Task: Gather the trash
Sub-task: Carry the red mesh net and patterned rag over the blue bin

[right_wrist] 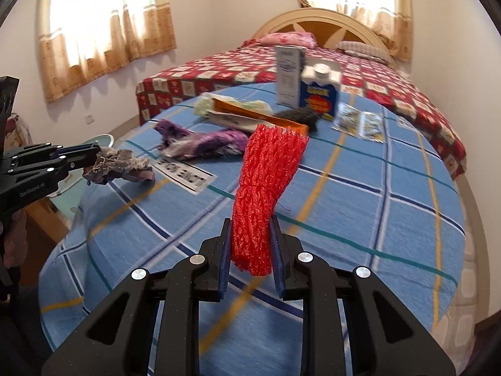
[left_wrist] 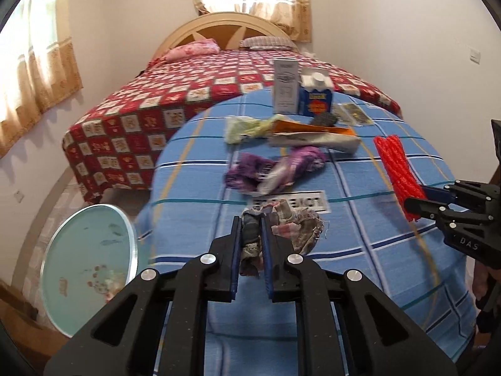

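Note:
My left gripper (left_wrist: 251, 222) is shut on a crumpled plaid cloth scrap (left_wrist: 294, 228), held just above the blue checked tablecloth (left_wrist: 360, 219); it also shows in the right wrist view (right_wrist: 125, 164). My right gripper (right_wrist: 250, 222) is shut on a red foam net sleeve (right_wrist: 266, 181), which sticks up from the jaws; it also shows in the left wrist view (left_wrist: 397, 172). More trash lies further back: a purple wrapper (left_wrist: 281, 169), an orange and white packet (left_wrist: 313, 136), a pale green bag (left_wrist: 244, 128), a blue carton (left_wrist: 316, 97) and a white box (left_wrist: 285, 86).
A light green round bin (left_wrist: 90, 266) stands on the floor left of the table. A printed paper label (left_wrist: 294, 202) lies on the cloth. Small sachets (right_wrist: 360, 123) lie at the far right. A bed with a red checked cover (left_wrist: 188, 87) is behind the table.

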